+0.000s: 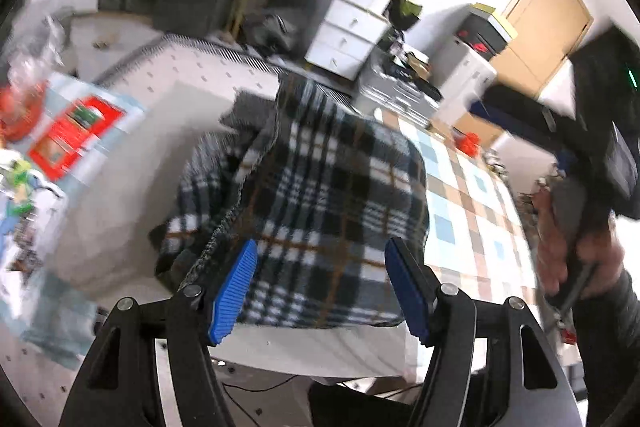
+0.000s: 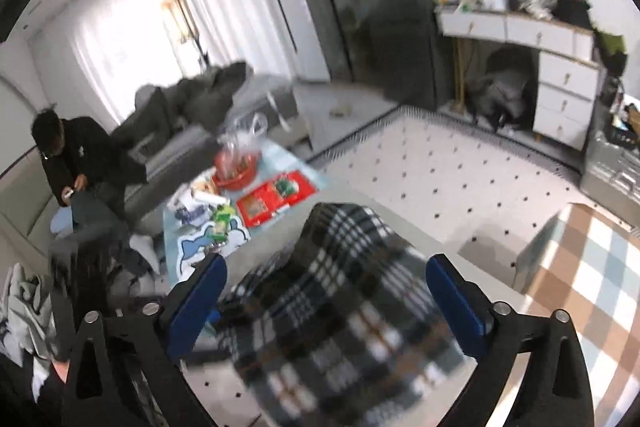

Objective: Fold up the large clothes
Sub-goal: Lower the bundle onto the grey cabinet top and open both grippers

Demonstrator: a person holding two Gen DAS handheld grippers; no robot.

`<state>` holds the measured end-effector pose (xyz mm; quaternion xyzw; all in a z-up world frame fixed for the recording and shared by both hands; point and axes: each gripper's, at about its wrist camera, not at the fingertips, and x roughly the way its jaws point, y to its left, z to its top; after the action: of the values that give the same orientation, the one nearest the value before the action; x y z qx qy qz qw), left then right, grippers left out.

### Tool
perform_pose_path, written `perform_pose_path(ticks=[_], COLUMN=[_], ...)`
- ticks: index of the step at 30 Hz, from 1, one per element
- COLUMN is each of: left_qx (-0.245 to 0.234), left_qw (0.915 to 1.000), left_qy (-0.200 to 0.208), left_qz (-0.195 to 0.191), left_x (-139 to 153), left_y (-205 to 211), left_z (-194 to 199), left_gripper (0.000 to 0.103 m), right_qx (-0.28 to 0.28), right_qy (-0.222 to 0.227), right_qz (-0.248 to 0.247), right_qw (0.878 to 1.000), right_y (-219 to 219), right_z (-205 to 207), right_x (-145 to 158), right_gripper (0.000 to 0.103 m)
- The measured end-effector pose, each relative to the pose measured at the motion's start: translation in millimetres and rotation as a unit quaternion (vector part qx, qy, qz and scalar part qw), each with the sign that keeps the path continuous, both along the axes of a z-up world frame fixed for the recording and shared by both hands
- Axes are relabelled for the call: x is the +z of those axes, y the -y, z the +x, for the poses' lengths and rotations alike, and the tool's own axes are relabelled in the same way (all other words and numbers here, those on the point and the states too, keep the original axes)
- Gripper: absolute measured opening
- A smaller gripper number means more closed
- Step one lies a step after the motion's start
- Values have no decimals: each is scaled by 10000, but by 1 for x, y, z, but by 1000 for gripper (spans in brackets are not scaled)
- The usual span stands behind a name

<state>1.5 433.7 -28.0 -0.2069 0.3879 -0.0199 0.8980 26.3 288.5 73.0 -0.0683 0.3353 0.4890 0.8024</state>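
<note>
Left wrist view: the left claw point(image 1: 320, 283) hangs released, its blue pads spread with nothing pinched between them, just above the plaid garment point(image 1: 320, 195). That garment lies folded into a thick bundle on the pale table point(image 1: 120, 227), its long axis running away from the claw toward the far edge, a fuzzy grey collar showing at the far left. In the right wrist view the right claw point(image 2: 326, 301) is also released, jaws very wide, the plaid cloth blurred below and between them but not gripped. Both claws sit at the garment's near end; the left looks slightly nearer the cloth, so it probably leads the next grasp.
</note>
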Motion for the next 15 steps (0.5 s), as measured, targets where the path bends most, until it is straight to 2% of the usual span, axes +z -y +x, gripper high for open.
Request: perform_pose_path(ticks=[1, 2, 3, 10, 12, 13, 15], left_qx=[135, 257, 421, 1065, 1504, 1703, 1637], left_qw=[9997, 9989, 9971, 9811, 9713, 9638, 9612], left_qy=[128, 273, 484, 1094, 1101, 1208, 1317], left_qz=[158, 273, 405, 1192, 1479, 1658, 1786], left_x=[8, 13, 21, 27, 21, 17, 12], left_y=[8, 15, 26, 85, 97, 104, 116], left_z=[-7, -14, -25, -54, -63, -70, -75], left_gripper=[72, 82, 85, 86, 101, 102, 102], right_qx=[-75, -187, -281, -660, -731, -894, -1008], right_qy=[121, 293, 503, 1287, 1524, 1590, 1623], right_qz=[95, 110, 111, 393, 321, 217, 235], right_qw=[9999, 9993, 9983, 9887, 9851, 9830, 9813], right_y=[15, 30, 47, 128, 142, 147, 159], right_z=[-9, -20, -33, -104, -122, -128, -139], right_x=[0, -1, -4, -26, -33, -36, -43], right_gripper=[103, 103, 103, 103, 103, 103, 103])
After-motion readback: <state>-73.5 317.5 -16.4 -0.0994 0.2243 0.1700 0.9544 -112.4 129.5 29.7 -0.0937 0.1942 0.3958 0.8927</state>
